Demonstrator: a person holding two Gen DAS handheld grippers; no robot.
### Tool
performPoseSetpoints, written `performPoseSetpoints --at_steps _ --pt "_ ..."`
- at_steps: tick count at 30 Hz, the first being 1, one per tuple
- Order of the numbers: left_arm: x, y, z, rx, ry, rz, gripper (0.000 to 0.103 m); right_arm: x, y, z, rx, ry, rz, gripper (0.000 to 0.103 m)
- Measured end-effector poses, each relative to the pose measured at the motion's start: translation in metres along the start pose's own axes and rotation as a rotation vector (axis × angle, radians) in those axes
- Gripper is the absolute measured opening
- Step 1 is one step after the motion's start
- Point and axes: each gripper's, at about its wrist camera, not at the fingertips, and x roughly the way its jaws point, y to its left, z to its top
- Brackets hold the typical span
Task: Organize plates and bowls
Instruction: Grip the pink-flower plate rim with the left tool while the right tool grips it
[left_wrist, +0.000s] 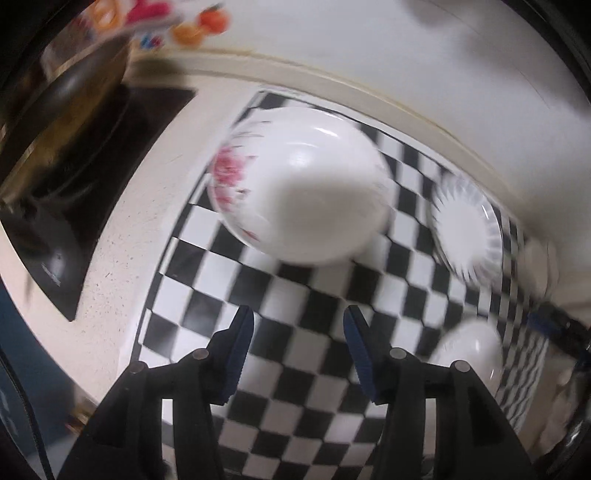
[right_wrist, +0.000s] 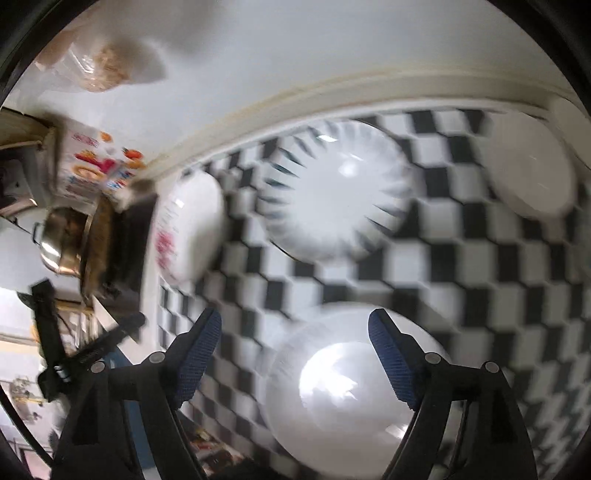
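A white bowl with pink flowers (left_wrist: 299, 184) sits on the black-and-white checkered mat (left_wrist: 280, 295), ahead of my open, empty left gripper (left_wrist: 298, 325). A white plate with grey rays (left_wrist: 467, 225) lies to its right, and a plain white bowl (left_wrist: 474, 354) sits near right. In the right wrist view, my open, empty right gripper (right_wrist: 295, 328) hovers over the plain white bowl (right_wrist: 343, 391). The rayed plate (right_wrist: 334, 192) lies ahead, the flowered bowl (right_wrist: 188, 225) at left, and another white dish (right_wrist: 532, 166) at far right. Both views are motion-blurred.
A black cooktop (left_wrist: 92, 177) with a metal pot (right_wrist: 66, 240) stands left of the mat. A colourful box (right_wrist: 99, 166) and a white wall (left_wrist: 369, 44) lie behind. The other gripper (right_wrist: 81, 350) shows at lower left.
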Motion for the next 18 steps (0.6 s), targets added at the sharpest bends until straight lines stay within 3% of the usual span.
performPoseSetpoints --at_steps 4,8,13,18 --pt "0.022 0.043 0.039 -0.065 0.016 -0.013 0.048 0.049 0.041 0.028 0.018 0.072 -0.017 0.084" --pt "0.046 0.066 0.08 -0.047 0.04 -0.026 0.048 0.098 0.083 0.049 -0.025 0.143 -0.037 0.084" --pt "0.087 0.075 0.12 -0.004 0.109 -0.056 0.048 0.157 0.119 0.077 -0.036 0.213 -0.061 0.084" --pt "0.117 0.071 0.138 0.033 0.172 -0.071 0.046 0.202 0.131 0.094 -0.035 0.267 -0.12 0.081"
